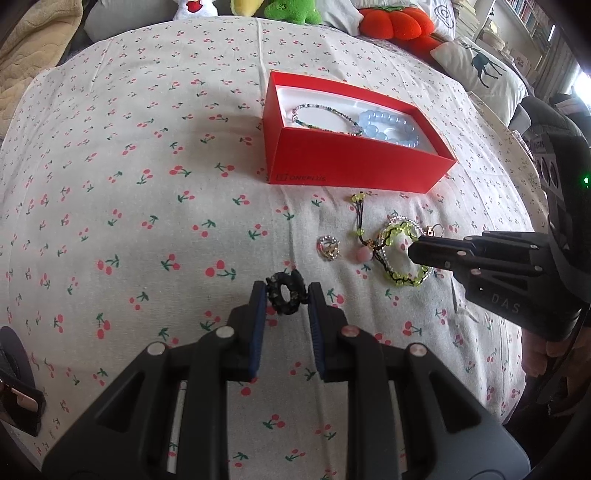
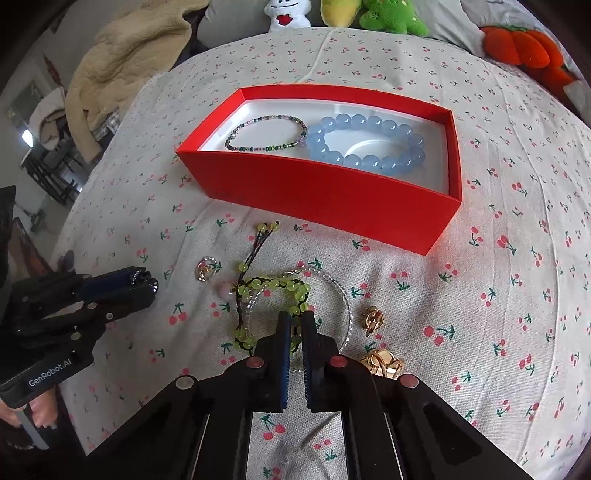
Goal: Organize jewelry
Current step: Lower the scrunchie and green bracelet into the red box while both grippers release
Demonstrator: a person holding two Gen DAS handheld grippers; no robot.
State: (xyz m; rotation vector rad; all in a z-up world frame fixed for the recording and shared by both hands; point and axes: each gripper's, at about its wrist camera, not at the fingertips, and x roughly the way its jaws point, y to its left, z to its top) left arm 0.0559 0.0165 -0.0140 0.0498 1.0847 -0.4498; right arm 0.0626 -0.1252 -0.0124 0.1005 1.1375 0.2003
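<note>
A red box (image 1: 354,158) (image 2: 332,192) sits on the cherry-print cloth and holds a thin multicoloured bead bracelet (image 2: 266,134) and a blue bead bracelet (image 2: 365,142). My left gripper (image 1: 286,291) is shut on a black ring-shaped hair tie (image 1: 286,293), also seen in the right wrist view (image 2: 142,277). My right gripper (image 2: 295,319) (image 1: 415,254) is shut on the green bead bracelet (image 2: 273,286) (image 1: 400,254), which lies over a clear bead bracelet (image 2: 343,295). A silver ring (image 1: 328,248) (image 2: 207,268) lies between the grippers.
Gold earrings (image 2: 373,320) and a gold piece (image 2: 382,363) lie right of my right gripper. Plush toys (image 1: 291,11) and an orange cushion (image 1: 397,22) line the far edge. A beige blanket (image 2: 125,59) lies at the far left.
</note>
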